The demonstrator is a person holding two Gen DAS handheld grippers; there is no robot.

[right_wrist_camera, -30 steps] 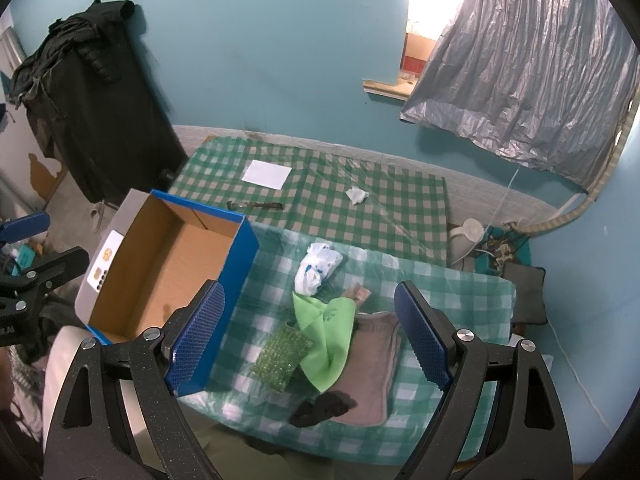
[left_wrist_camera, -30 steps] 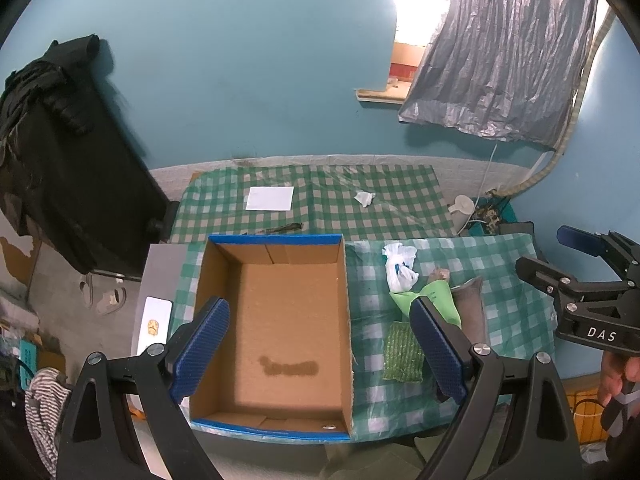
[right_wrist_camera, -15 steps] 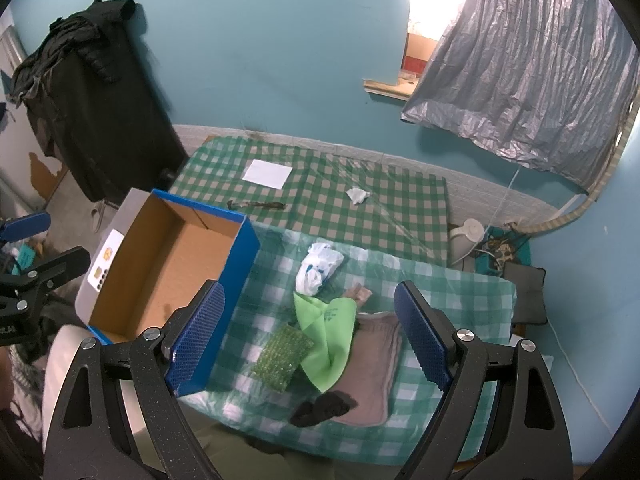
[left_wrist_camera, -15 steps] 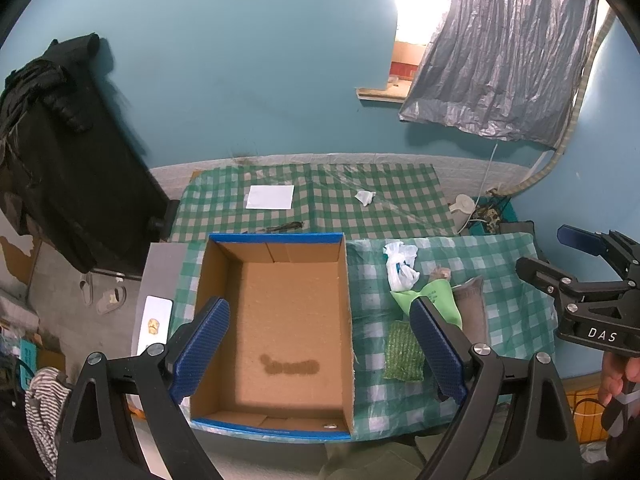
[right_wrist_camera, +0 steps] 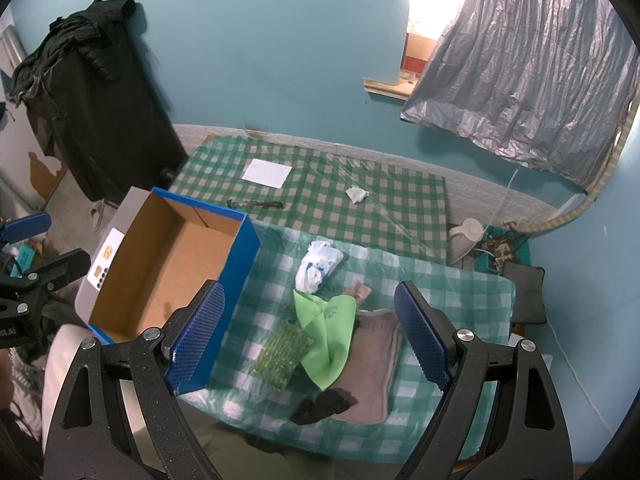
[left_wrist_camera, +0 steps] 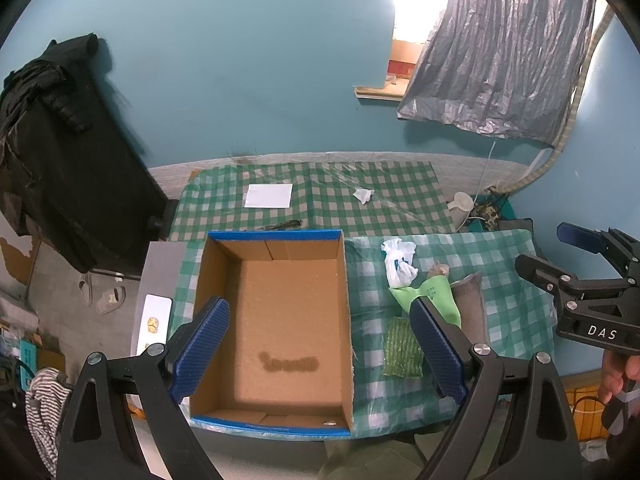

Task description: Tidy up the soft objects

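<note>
— Where are the soft things?
— Green cloth (right_wrist_camera: 330, 334), sponge (right_wrist_camera: 282, 354), white bag (right_wrist_camera: 318, 266) and brown towel (right_wrist_camera: 374, 364) lie on the checkered surface (right_wrist_camera: 448, 296), right of the empty box (left_wrist_camera: 276, 320).
— And the jaws?
— Left gripper (left_wrist_camera: 316, 346) and right gripper (right_wrist_camera: 310, 338): both released, holding nothing.

We lose part of the brown cloth (left_wrist_camera: 472, 300) behind the left gripper's finger (left_wrist_camera: 438, 350), and the right hand (left_wrist_camera: 618, 376) runs off frame.
</note>
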